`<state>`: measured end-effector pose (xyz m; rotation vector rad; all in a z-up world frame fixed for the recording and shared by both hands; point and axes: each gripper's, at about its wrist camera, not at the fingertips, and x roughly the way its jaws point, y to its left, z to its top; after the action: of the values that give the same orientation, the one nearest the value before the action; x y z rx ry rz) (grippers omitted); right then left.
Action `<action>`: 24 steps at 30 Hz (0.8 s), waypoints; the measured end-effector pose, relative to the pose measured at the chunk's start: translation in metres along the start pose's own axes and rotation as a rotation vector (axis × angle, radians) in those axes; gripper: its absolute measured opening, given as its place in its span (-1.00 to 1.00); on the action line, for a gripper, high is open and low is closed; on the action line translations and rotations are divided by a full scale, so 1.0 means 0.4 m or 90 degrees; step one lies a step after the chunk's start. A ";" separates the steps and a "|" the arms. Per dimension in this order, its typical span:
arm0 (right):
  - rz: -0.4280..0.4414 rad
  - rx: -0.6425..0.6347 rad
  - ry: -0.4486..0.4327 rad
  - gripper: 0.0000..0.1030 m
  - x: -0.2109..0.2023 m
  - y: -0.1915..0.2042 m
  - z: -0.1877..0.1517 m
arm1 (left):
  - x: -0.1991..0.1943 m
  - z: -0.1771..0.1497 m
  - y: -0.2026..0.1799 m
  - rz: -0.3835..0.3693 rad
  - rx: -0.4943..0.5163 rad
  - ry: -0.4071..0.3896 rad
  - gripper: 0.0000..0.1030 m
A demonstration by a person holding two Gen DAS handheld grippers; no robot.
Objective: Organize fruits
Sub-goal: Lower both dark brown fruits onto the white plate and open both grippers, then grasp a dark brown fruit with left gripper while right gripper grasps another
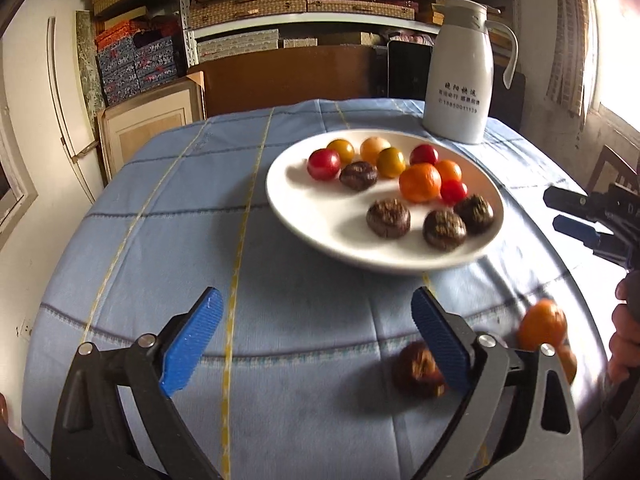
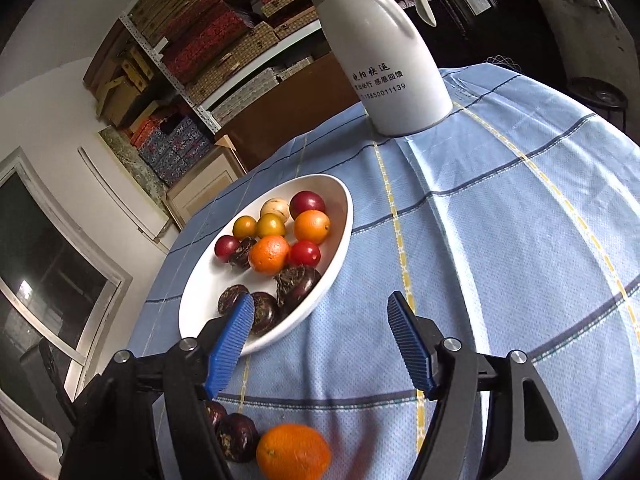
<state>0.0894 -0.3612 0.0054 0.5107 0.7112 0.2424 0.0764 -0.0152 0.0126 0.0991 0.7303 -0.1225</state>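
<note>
A white plate (image 1: 320,216) (image 2: 208,276) holds red and yellow cherry tomatoes, small oranges and dark brown water chestnuts. My left gripper (image 1: 316,336) is open over bare blue cloth in front of the plate, with nothing between its fingers. Loose on the cloth, a dark chestnut (image 1: 416,368) lies just outside its right finger and an orange (image 1: 542,324) sits further right. My right gripper (image 2: 320,344) (image 1: 564,214) is open and empty at the plate's near right edge. Below it on the cloth lie an orange (image 2: 294,450) and two dark chestnuts (image 2: 236,436).
A white thermos jug (image 1: 460,80) (image 2: 392,60) stands behind the plate on the blue checked tablecloth (image 1: 180,220) (image 2: 500,220). Shelves of boxes fill the back wall. A person's hand (image 1: 624,340) shows at the right edge.
</note>
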 end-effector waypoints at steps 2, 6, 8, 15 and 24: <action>0.000 -0.012 0.005 0.36 -0.005 0.009 -0.015 | -0.008 -0.022 -0.001 -0.009 0.006 0.011 0.82; -0.002 -0.052 0.001 0.36 -0.025 0.037 -0.043 | -0.018 -0.054 -0.021 -0.021 0.040 0.025 0.82; -0.003 -0.066 -0.001 0.43 -0.035 0.048 -0.056 | -0.027 -0.062 -0.037 -0.026 0.059 0.019 0.82; -0.001 -0.073 -0.001 0.44 -0.045 0.053 -0.063 | -0.024 -0.080 -0.085 -0.054 0.107 0.026 0.86; 0.001 -0.082 -0.004 0.45 -0.047 0.058 -0.065 | 0.050 -0.073 -0.080 0.065 0.131 0.073 0.90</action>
<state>0.0573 -0.3390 0.0115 0.3893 0.6836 0.2856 0.0672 -0.0446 -0.0242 0.3424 0.8246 -0.0941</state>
